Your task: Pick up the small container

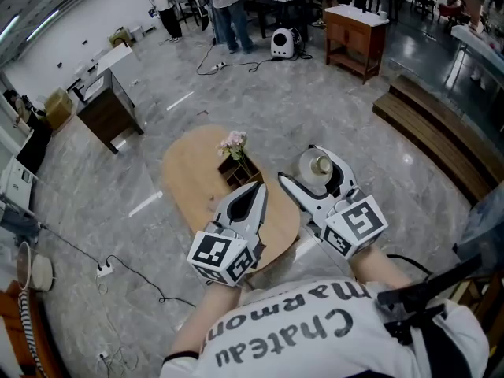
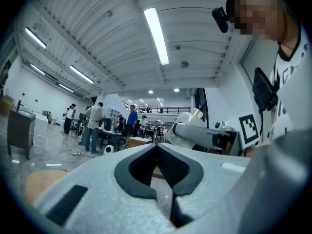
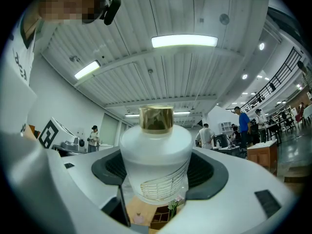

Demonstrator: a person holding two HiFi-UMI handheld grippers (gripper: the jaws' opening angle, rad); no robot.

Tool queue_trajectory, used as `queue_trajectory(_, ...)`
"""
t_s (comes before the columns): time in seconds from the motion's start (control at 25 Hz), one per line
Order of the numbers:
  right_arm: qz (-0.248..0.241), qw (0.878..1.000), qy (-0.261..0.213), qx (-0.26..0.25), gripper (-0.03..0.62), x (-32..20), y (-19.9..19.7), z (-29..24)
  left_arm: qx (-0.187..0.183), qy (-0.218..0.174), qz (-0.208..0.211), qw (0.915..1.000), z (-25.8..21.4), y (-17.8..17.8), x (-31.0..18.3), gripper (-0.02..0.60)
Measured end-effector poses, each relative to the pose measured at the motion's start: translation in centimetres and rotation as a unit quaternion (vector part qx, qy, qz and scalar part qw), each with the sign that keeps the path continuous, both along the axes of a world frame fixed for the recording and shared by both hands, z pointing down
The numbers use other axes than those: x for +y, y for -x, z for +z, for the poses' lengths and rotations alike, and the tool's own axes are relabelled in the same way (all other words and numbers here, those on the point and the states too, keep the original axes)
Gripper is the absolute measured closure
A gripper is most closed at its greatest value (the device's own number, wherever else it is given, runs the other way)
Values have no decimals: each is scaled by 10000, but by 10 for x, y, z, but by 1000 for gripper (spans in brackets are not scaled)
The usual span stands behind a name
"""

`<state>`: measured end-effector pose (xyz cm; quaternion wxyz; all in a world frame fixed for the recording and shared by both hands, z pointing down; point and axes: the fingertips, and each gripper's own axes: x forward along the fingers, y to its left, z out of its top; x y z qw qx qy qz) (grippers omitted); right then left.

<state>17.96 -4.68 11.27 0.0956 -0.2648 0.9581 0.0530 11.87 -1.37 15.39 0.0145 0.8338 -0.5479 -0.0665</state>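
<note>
The small container (image 1: 316, 166) is a white frosted bottle with a gold cap. My right gripper (image 1: 304, 168) is shut on its body and holds it in the air beside the table's right edge. In the right gripper view the container (image 3: 156, 165) stands upright between the dark pads, and the right gripper (image 3: 157, 179) clamps it at both sides. My left gripper (image 1: 257, 189) hangs over the oval wooden table (image 1: 189, 176), shut, with nothing in it. Its pads meet at the tips, and only floor shows past the left gripper (image 2: 157, 146).
A small wooden rack (image 1: 239, 172) with pink flowers (image 1: 233, 142) stands on the table. Around it are a dark cabinet (image 1: 106, 110), a wooden side table (image 1: 356, 36), a wooden bench (image 1: 441, 144), a floor cable with a power strip (image 1: 102, 270), and people (image 1: 228, 6) at the back.
</note>
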Motion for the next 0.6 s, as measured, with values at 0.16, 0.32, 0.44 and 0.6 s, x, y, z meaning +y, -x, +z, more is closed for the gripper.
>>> queue_trajectory(0.16,-9,10000,28,-27,265,-2,0,1,14,19,-10,10000,2,1,-1,568)
queue_trajectory(0.32,-32,10000,28,-43,266,-2,2,1,60,25,-32,10000,2,3,-2,568)
queue_trajectory(0.44,-46,10000,11,-42,266,0,3,0,72,27,-41,10000,3,4,1,568)
queue_trajectory(0.6,-60,10000,-1,-41,266,5,5,-1,87,18,-53,9999,1,6,5,568)
